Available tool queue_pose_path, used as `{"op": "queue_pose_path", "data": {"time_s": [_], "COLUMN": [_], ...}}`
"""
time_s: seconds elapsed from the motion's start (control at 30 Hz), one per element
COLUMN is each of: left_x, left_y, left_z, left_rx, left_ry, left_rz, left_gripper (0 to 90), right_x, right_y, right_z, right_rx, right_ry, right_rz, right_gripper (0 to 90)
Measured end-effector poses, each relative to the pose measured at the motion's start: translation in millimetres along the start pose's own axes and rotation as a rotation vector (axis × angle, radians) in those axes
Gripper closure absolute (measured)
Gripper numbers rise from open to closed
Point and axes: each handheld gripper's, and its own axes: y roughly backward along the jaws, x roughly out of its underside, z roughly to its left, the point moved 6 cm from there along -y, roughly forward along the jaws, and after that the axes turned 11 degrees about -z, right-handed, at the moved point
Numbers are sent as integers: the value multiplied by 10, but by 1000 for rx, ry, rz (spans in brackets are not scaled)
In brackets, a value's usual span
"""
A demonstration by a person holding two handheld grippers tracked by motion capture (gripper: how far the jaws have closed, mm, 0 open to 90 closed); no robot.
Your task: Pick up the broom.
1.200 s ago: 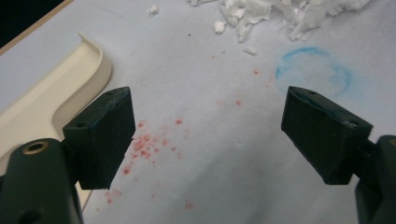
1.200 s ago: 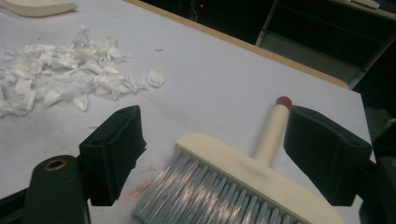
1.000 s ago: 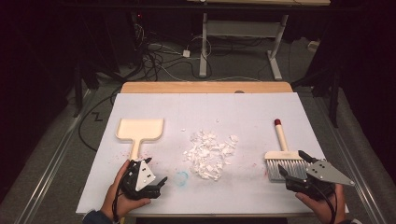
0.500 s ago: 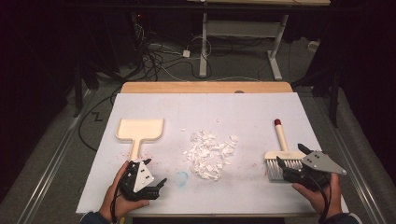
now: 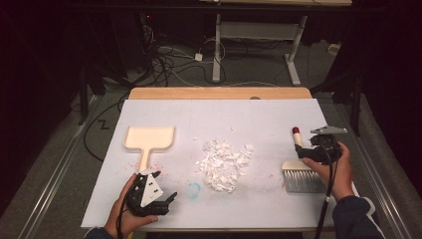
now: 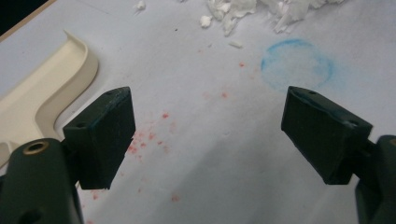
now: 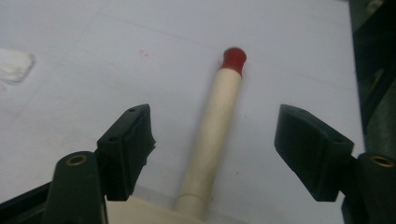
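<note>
A hand brush lies at the right of the white sheet, its cream handle (image 5: pixel 298 144) with a red tip (image 5: pixel 296 131) pointing away and its bristles (image 5: pixel 302 180) toward me. My right gripper (image 5: pixel 304 150) straddles that handle (image 7: pixel 212 126). Its jaws have just been closing, with the handle between them and gaps on both sides, so it is open (image 7: pixel 212 140). A cream dustpan (image 5: pixel 149 138) lies at the left. Just in front of it, my left gripper (image 5: pixel 164 187) rests open over bare sheet (image 6: pixel 205 126). A pile of white paper scraps (image 5: pixel 224 159) sits mid-table.
The white sheet (image 5: pixel 219 117) covers a wooden table (image 5: pixel 219 93). A faint blue ring (image 6: pixel 297 70) and red specks (image 6: pixel 149 136) mark the sheet near my left gripper. The dustpan's corner (image 6: pixel 44 91) lies left of its jaws. Cables and desk legs stand beyond the table.
My right gripper has moved away from the near edge, from beside the bristles to over the brush handle. The left gripper has stayed put.
</note>
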Motion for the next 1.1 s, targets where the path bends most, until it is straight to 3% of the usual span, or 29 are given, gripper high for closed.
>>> {"op": "queue_pose_path", "data": {"time_s": [0.13, 0.23, 0.4, 0.47, 0.57, 0.67, 0.9, 1.1], "left_x": [1, -2, 12, 13, 11, 19, 11, -10], "left_y": [-26, -22, -18, -13, -10, -15, -27, -3], "left_z": [-35, -56, -54, -57, -72, -70, -59, -51], "left_rx": [13, 21, 19, 20, 19, 19, 5, 2], "left_ry": [-13, -29, -25, -27, -30, -29, -31, -13], "left_rz": [12, 13, 22, 24, 22, 30, 32, 19], "left_gripper": [168, 170, 171, 171, 172, 171, 173, 175], "right_x": [102, 194, 201, 198, 198, 187, 187, 143], "right_y": [-248, -361, -373, -377, -386, -391, -398, -304], "right_z": [-41, -53, -32, -20, -30, -18, -34, -32], "right_rx": [-11, -45, -70, -88, -102, -100, -125, -149], "right_ry": [-46, -86, -83, -78, -100, -73, -65, -65], "right_rz": [112, 161, 163, 154, 151, 152, 134, 84], "right_gripper": [416, 499, 578, 659, 661, 687, 719, 720]}}
